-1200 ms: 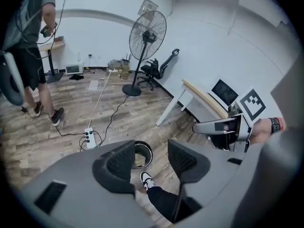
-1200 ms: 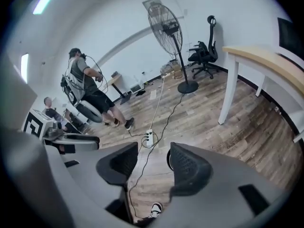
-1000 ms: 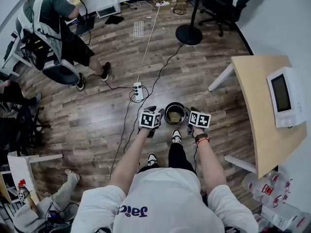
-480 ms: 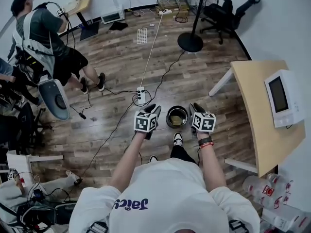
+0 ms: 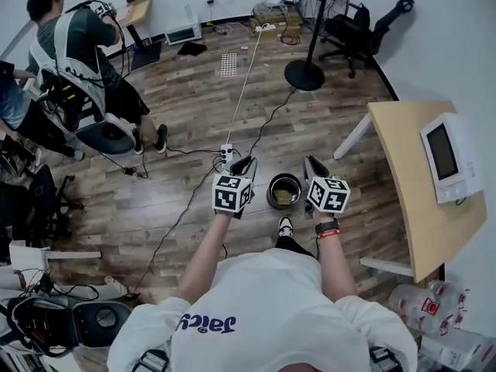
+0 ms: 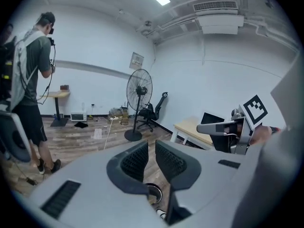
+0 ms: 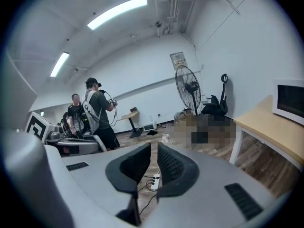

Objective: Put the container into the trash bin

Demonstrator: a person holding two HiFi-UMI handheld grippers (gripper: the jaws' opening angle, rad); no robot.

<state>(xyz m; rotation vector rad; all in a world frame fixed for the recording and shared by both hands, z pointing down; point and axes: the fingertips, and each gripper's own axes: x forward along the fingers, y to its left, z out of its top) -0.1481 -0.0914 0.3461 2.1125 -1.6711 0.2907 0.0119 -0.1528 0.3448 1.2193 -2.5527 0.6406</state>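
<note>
Container: a yellowish-brown item (image 5: 284, 198) lies at the bottom of the round dark metal trash bin (image 5: 270, 193). It is too small in the head view to make out its shape. The bin stands upright on the brown wood-plank floor (image 5: 194, 115), just ahead of the person's shoes.

Left tool (image 5: 247, 163): just left of the bin in the head view. Its own view shows the jaws closing to a narrow slit with nothing between them (image 6: 152, 147), and the bin rim shows below.

Right tool (image 5: 311, 163): just right of the bin. Jaws are also closing and nearly together, with only the floor and a white power strip (image 7: 155, 181) seen through the gap.

Change: a second ago both tools sat low, flanking the bin rim. Now both are higher and appear larger in the head view, clear of the bin.

Reading: the drop appears complete and both tools are empty. Task likely finished, with only the retreat left.
</note>
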